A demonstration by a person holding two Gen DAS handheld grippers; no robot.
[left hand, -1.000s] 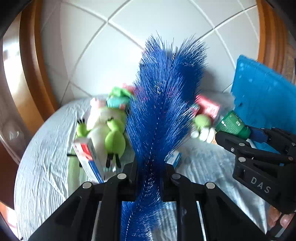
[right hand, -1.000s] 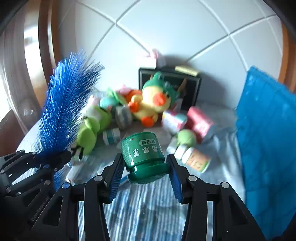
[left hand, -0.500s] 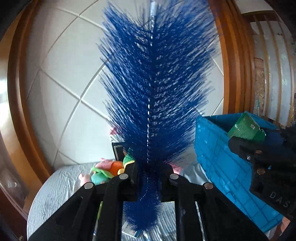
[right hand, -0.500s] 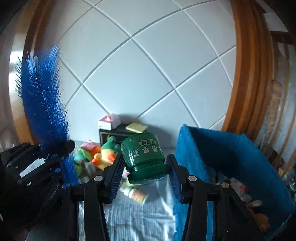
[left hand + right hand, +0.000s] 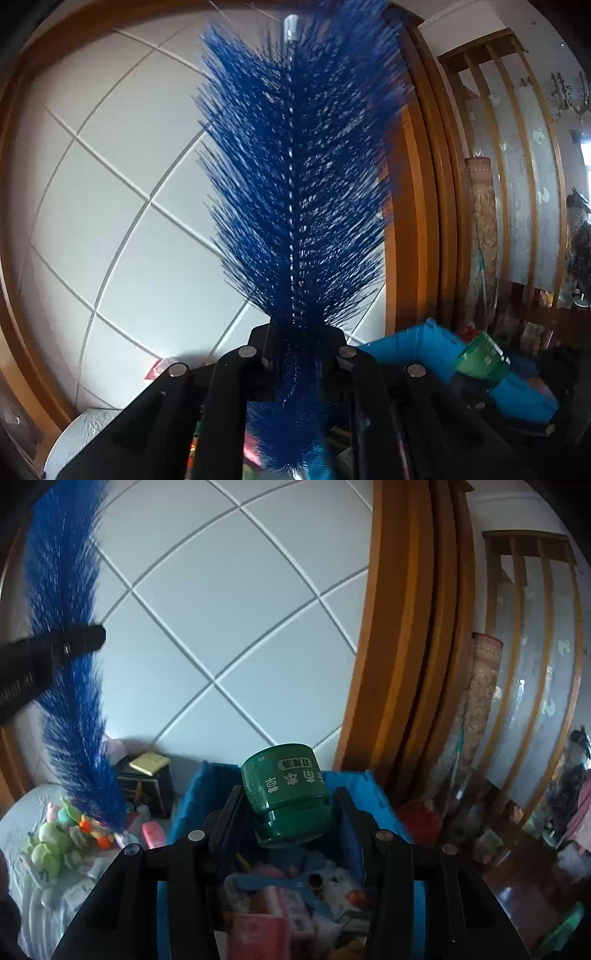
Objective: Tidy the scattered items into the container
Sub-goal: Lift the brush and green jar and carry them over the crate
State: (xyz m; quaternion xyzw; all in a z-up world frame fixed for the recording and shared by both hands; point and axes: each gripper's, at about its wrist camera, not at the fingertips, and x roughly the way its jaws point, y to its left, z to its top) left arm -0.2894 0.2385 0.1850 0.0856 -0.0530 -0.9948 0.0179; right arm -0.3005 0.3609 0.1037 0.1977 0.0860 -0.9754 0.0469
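— Down at the bottom of the right view, what do you see?
— I see my right gripper point(image 5: 291, 808) squeezing the green jar point(image 5: 286, 794) over the blue bin point(image 5: 192, 805), which has stuff inside.
— And the left?
— My left gripper point(image 5: 297, 345) is pinched tight on the blue brush point(image 5: 295, 184). It hides the middle. Plush toys point(image 5: 55, 842) lie at lower left.

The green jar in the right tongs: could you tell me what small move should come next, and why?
Probably open the right tongs and drop the green jar: it hangs gripped above the open blue bin, which already holds other items directly below.
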